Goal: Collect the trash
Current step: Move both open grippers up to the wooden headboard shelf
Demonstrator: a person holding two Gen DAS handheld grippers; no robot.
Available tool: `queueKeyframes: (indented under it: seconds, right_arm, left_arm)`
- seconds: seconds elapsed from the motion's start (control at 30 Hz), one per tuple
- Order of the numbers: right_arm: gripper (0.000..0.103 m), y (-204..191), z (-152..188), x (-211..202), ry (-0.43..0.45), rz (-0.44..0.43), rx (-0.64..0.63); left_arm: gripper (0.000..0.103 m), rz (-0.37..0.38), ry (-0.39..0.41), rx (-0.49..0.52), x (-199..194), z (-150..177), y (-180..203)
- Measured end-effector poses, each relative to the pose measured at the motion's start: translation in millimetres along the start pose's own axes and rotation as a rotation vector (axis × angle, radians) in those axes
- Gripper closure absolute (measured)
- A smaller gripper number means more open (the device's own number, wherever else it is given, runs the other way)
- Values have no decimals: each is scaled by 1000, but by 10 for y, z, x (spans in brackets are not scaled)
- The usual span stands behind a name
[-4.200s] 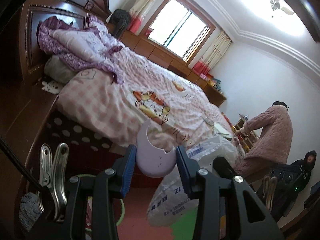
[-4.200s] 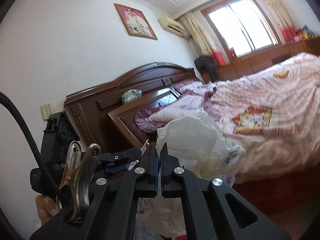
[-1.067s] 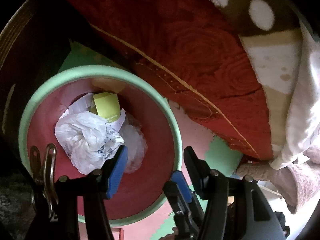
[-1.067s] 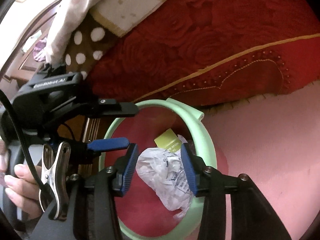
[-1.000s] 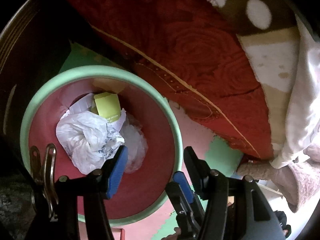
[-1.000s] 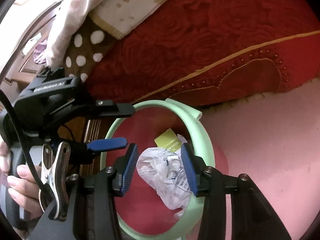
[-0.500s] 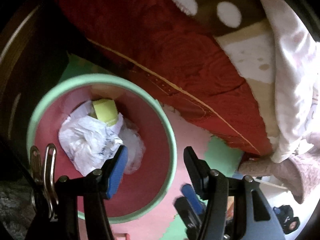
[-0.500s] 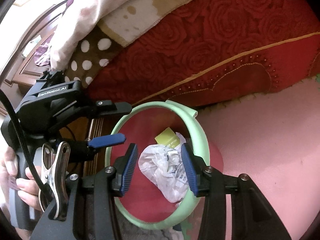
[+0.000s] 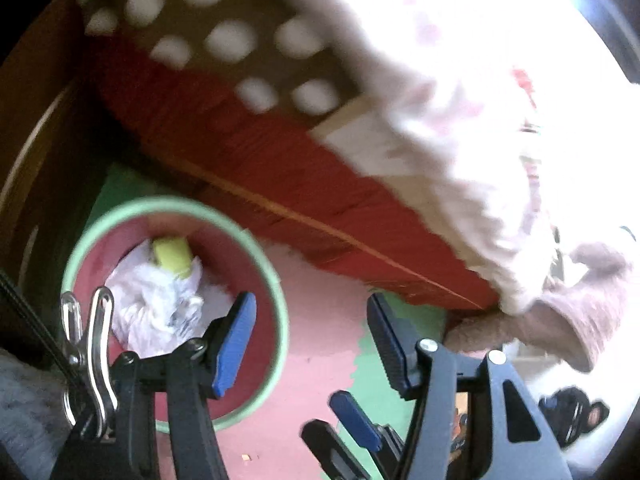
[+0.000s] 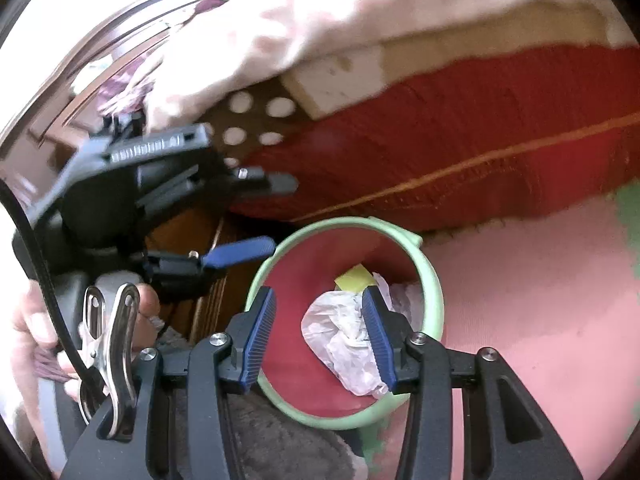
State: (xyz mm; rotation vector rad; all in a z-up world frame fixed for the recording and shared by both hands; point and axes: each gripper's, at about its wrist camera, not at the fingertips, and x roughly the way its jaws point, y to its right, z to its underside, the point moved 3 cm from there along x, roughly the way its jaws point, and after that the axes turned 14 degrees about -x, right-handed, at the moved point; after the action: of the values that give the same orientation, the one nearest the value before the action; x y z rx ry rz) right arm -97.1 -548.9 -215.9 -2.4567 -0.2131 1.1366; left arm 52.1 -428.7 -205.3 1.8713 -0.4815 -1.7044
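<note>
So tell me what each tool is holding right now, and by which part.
Nothing is held. The left tool and right tool are both open and empty; the crumpled plastic bag lies in the green-rimmed bin.

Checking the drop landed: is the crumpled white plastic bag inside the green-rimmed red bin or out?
Inside. The crumpled white plastic bag lies within the green-rimmed red bin, beside a yellow box.

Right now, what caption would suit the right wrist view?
Open right gripper above a green-rimmed bin holding a crumpled plastic bag, beside the red bed skirt.
</note>
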Motion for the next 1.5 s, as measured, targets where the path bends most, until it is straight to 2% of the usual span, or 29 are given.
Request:
queueKeyframes:
  seconds: [0.13, 0.27, 0.43, 0.6, 0.7, 0.83, 0.97, 1.03, 1.17, 1.27, 1.37, 1.5]
  right_arm:
    - [57, -147, -156, -168, 31, -20, -49]
    - [57, -356, -398, -377, 102, -58, -93]
    - [55, -815, -812, -655, 218, -138, -160]
    - [54, -1320, -1112, -899, 304, -221, -244]
    - [52, -1628, -1263, -1059, 363, -257, -319]
    - [50, -2012, -1538, -1254, 445, -288, -424]
    - [48, -2389, -1929, -1508, 526, -301, -487]
    - [48, -2592, -2126, -1660, 575, -257, -511]
    - [40, -2902, -2512, -1900, 673, -351, -537]
    - [38, -3091, -2795, -1984, 711, -369, -563]
    - [36, -3268, -3081, -2007, 725, -394, -585]
    - [35, -3474, -3452, -1929, 738, -344, -622]
  left_arm:
    - [42, 68, 68, 122, -586, -47, 317]
    - [42, 96, 195, 234, -1302, -75, 555]
    - [42, 157, 329, 262, -2082, -37, 644]
    - [40, 207, 385, 322, -2656, 38, 712]
    - [40, 207, 443, 366, -2966, 55, 813]
    - [39, 219, 527, 398, -3407, 4, 981]
    - [38, 286, 590, 426, -4023, -115, 1123]
    - [37, 280, 651, 439, -4351, -162, 1208]
    - [36, 258, 770, 466, -4896, -241, 1411]
    - [32, 238, 856, 472, -5250, -333, 1529]
    - [30, 172, 940, 458, -5520, -525, 1609]
    - [30, 87, 994, 392, -5762, -932, 1572]
